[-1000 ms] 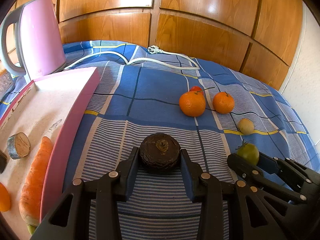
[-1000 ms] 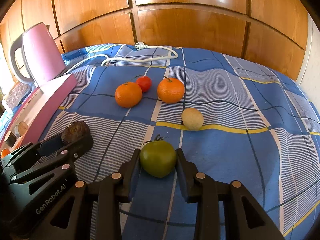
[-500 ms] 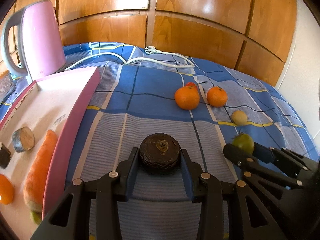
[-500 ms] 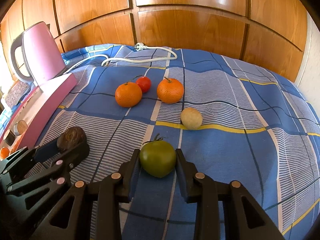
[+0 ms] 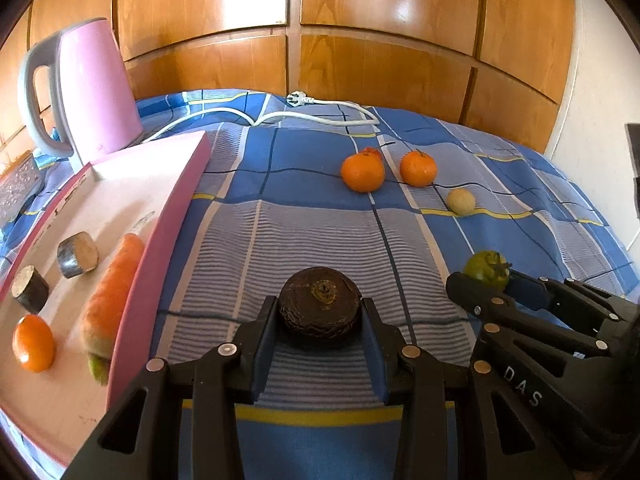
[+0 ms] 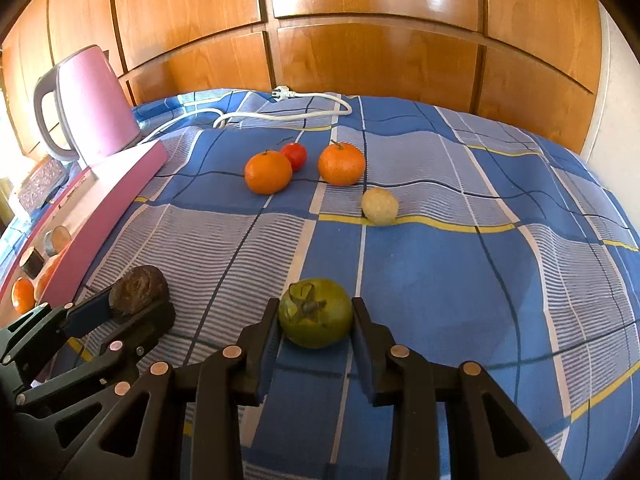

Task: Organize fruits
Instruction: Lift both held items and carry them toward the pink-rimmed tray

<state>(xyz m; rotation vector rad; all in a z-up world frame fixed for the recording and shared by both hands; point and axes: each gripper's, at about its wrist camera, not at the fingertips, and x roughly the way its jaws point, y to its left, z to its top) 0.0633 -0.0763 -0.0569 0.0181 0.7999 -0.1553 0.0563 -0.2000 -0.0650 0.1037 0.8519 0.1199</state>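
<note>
My left gripper (image 5: 320, 320) is shut on a dark brown wrinkled fruit (image 5: 319, 307), held above the blue checked cloth; the same fruit (image 6: 138, 290) shows at lower left in the right wrist view. My right gripper (image 6: 315, 322) is shut on a green tomato (image 6: 316, 312), also visible as the green tomato (image 5: 486, 270) in the left wrist view. On the cloth farther back lie two oranges (image 6: 268, 172) (image 6: 341, 163), a small red tomato (image 6: 294, 155) and a pale round fruit (image 6: 379, 207).
A pink-rimmed tray (image 5: 160, 220) at the left holds a carrot (image 5: 114, 290), two cut brown pieces (image 5: 78, 254) and a small orange fruit (image 5: 33, 343). A pink kettle (image 5: 92, 88) stands behind it. A white cord with plug (image 5: 320, 110) lies at the back, wooden panels beyond.
Both grippers have drawn back toward the near side with their fruits; the tray and its contents show more fully at the left. The fruits on the cloth have not moved.
</note>
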